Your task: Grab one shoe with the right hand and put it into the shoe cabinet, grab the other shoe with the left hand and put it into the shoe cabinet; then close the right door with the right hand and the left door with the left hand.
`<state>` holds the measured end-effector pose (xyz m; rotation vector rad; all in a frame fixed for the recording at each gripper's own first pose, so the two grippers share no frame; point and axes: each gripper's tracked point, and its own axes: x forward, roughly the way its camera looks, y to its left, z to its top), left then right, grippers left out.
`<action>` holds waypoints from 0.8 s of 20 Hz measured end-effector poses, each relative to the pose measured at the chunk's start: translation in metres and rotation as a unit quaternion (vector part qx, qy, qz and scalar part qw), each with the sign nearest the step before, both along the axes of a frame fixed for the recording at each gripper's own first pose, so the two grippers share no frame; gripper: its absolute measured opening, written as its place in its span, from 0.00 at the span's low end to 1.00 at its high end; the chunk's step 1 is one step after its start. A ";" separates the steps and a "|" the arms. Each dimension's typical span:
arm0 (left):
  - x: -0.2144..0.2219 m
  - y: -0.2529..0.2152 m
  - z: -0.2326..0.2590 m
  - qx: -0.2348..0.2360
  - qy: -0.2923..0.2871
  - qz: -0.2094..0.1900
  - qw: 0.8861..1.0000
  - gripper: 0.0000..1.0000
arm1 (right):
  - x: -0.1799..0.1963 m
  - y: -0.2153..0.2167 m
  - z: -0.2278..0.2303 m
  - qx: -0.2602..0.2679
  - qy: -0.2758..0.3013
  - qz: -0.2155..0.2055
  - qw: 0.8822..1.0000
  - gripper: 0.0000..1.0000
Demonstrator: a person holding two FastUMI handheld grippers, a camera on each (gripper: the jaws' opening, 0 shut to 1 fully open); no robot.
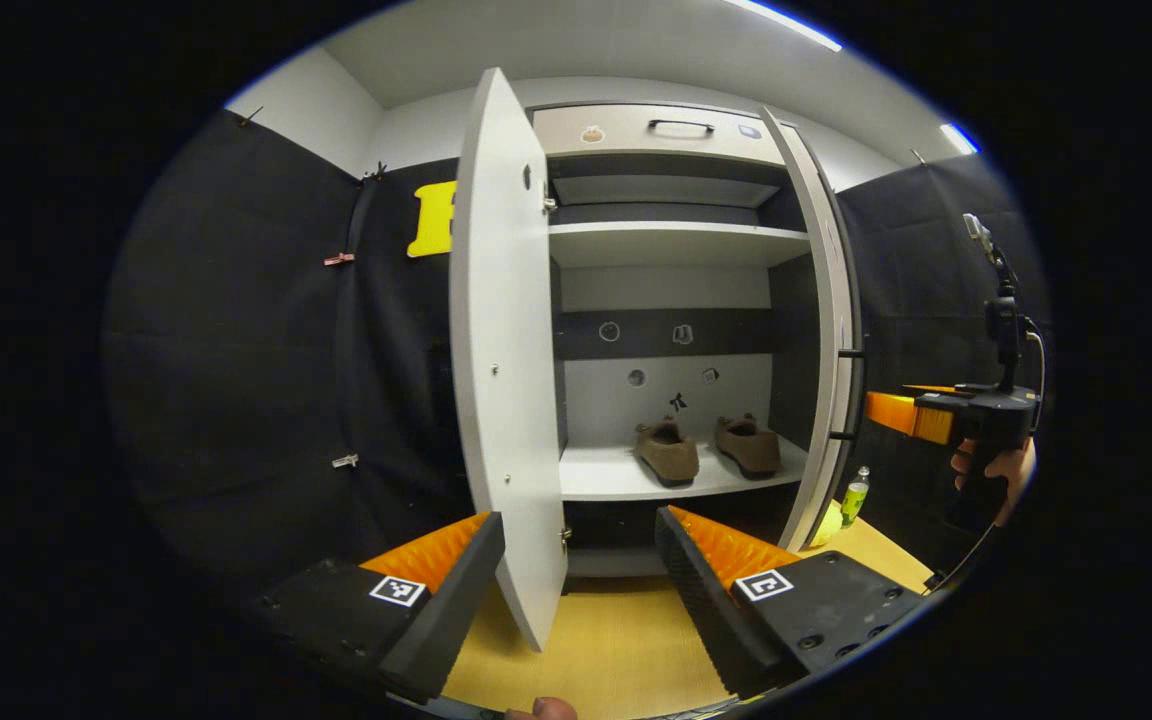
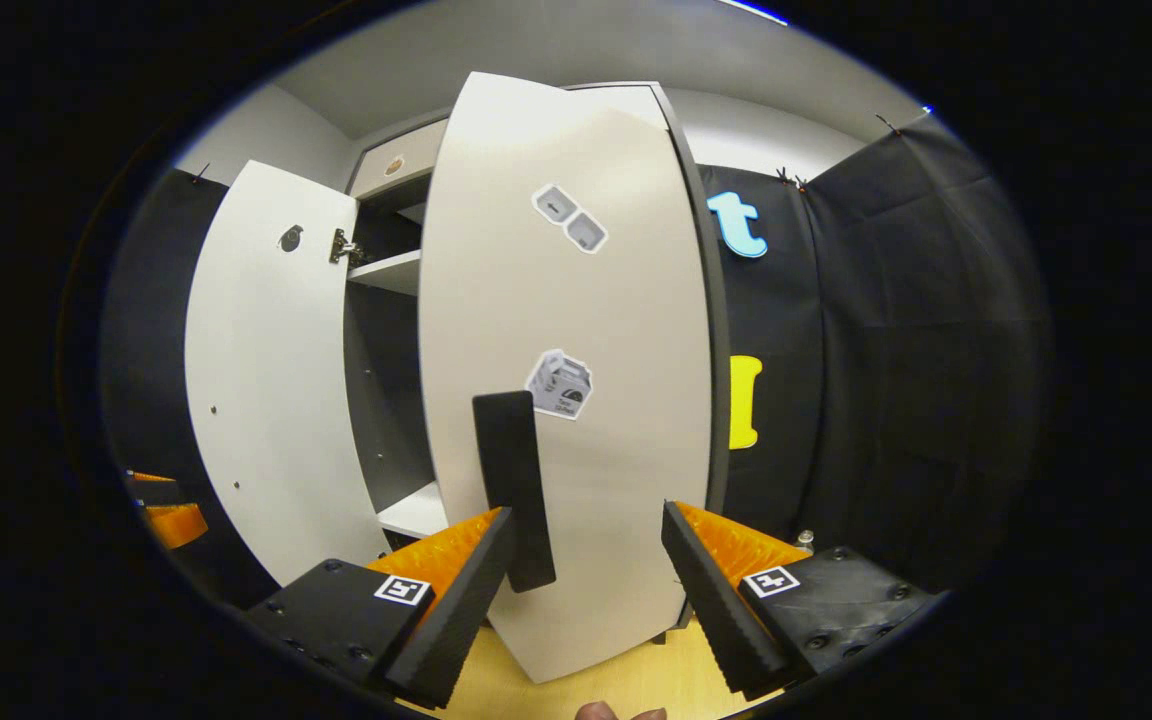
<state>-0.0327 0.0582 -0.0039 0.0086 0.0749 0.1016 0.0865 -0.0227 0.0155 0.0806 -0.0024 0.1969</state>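
Note:
Two brown shoes (image 1: 668, 452) (image 1: 748, 444) sit side by side on the lower shelf (image 1: 616, 478) of the white shoe cabinet. Both doors stand open. In the left gripper view, my left gripper (image 1: 576, 570) is open, and the lower edge of the left door (image 1: 501, 350) lies between its fingers, nearer the left one. My right gripper (image 1: 886, 410), held by a hand (image 1: 996, 470), hovers outside the right door (image 1: 826, 330). In the right gripper view, my right gripper (image 2: 586, 560) is open in front of the right door's outer face (image 2: 576, 300), its black handle (image 2: 514, 490) just inside the left finger.
A green bottle (image 1: 854, 495) stands on the yellow floor (image 1: 616, 650) by the cabinet's right foot. Upper shelves (image 1: 671, 240) and a top drawer (image 1: 666, 130) are above. Black cloth walls close in on both sides. The left gripper (image 2: 161, 510) shows past the left door (image 2: 266, 400).

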 end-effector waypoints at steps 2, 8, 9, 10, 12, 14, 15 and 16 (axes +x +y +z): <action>-0.003 0.019 0.001 -0.011 0.002 0.010 1.000 0.97 | -0.002 0.019 0.004 0.001 -0.005 0.009 1.000 0.98; 0.001 0.102 0.004 -0.010 -0.007 0.054 0.998 0.96 | -0.014 0.051 -0.001 0.009 0.003 0.013 1.000 0.98; 0.003 0.116 0.005 -0.012 -0.009 0.059 0.998 0.96 | -0.016 0.052 -0.002 0.007 0.003 0.010 1.000 0.98; 0.008 0.128 0.004 -0.013 -0.011 0.063 0.998 0.96 | -0.019 0.053 -0.003 0.004 0.003 0.006 1.000 0.98; 0.023 0.149 0.003 -0.015 -0.014 0.069 0.997 0.96 | -0.021 0.053 -0.005 0.002 0.006 -0.004 1.000 0.98; 0.039 0.164 0.003 -0.017 -0.017 0.073 0.997 0.96 | -0.025 0.056 -0.007 0.005 0.010 -0.010 1.000 0.98; 0.048 0.169 0.003 -0.016 -0.018 0.075 0.997 0.96 | -0.027 0.057 -0.007 0.006 0.012 -0.011 1.000 0.98; 0.057 0.173 0.002 -0.013 -0.021 0.076 0.997 0.96 | -0.028 0.058 -0.008 0.007 0.013 -0.013 1.000 0.98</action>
